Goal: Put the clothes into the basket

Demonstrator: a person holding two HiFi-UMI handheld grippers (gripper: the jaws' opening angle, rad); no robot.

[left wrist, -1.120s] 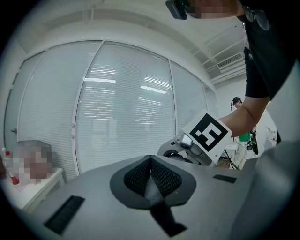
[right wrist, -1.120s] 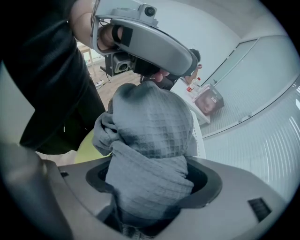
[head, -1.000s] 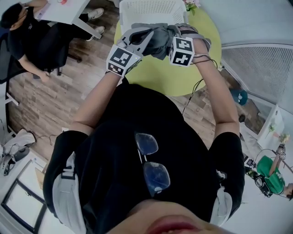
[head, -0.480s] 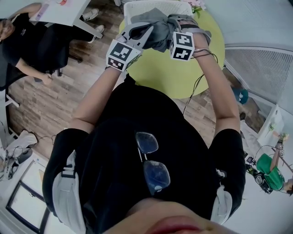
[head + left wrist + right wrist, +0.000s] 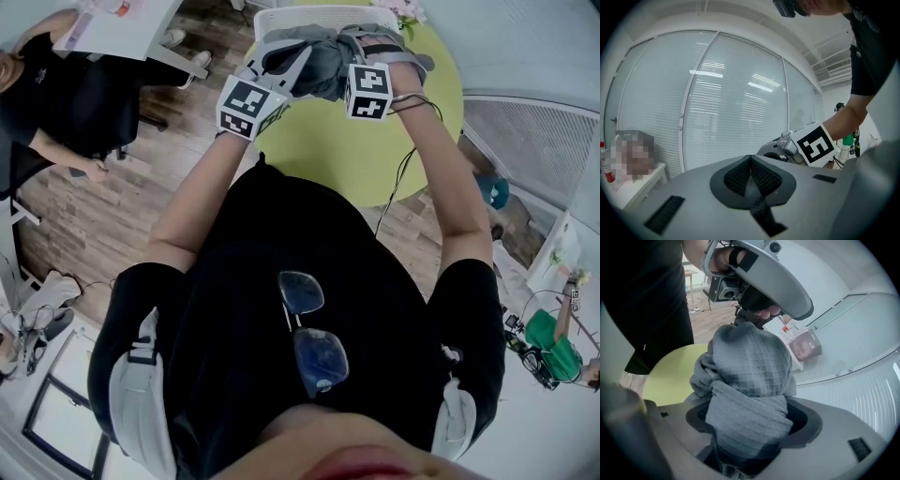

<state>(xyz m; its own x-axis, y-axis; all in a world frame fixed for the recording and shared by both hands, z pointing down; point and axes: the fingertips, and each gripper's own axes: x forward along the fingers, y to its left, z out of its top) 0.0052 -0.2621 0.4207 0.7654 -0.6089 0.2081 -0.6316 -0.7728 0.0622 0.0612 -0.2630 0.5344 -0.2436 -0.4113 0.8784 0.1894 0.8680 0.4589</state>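
Observation:
A grey waffle-knit garment [image 5: 323, 61] hangs bunched between my two grippers, above the near edge of the white basket [image 5: 272, 19]. My right gripper [image 5: 361, 45] is shut on it; in the right gripper view the cloth [image 5: 750, 376] fills the gap between the jaws [image 5: 750, 427] and bulges upward. My left gripper [image 5: 281, 67] sits just left of the bundle. In the left gripper view its black pads [image 5: 751, 176] meet with no cloth showing between them. The left gripper [image 5: 759, 273] also shows above the cloth in the right gripper view.
The basket stands at the far side of a round lime-green table [image 5: 347, 150]. A seated person [image 5: 56, 84] and a white desk [image 5: 122, 23] are at the left on the wooden floor. Window blinds [image 5: 736, 103] face the left gripper.
Both grippers have carried the grey garment a little farther out, toward and over the basket. The seated person at the left has shifted.

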